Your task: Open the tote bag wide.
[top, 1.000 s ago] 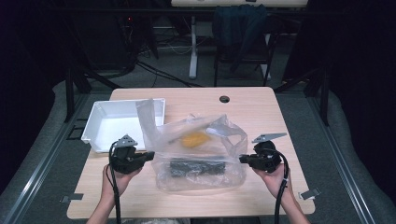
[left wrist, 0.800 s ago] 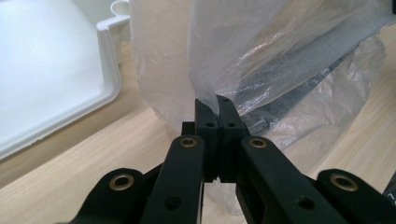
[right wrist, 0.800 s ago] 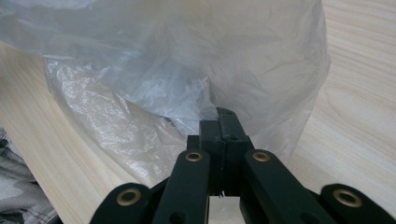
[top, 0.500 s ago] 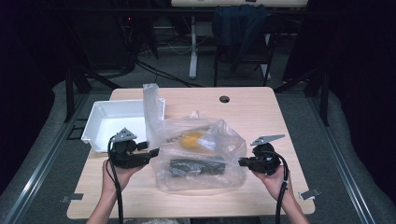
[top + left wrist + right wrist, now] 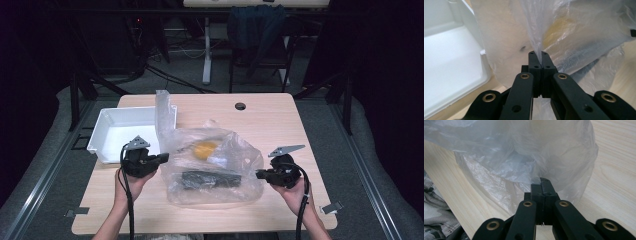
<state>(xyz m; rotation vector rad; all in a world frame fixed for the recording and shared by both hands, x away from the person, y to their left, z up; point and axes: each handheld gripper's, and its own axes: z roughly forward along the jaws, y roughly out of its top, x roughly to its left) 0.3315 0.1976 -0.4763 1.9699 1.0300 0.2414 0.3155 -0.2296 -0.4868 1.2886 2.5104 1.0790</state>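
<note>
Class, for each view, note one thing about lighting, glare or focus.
High view: lit table, dark surroundings. Left gripper view: white tray is overexposed, plastic bag soft-focused beyond the left gripper. Right gripper view: bag hazy and blurred beyond the right gripper.

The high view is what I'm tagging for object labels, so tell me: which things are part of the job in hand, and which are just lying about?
In use:
- clear plastic bag, pinched at either side
- left gripper
- right gripper
- orange item and dark long item inside the bag

Lying about:
- white tray, beside the bag; its role is unclear
- chair behind the table
</note>
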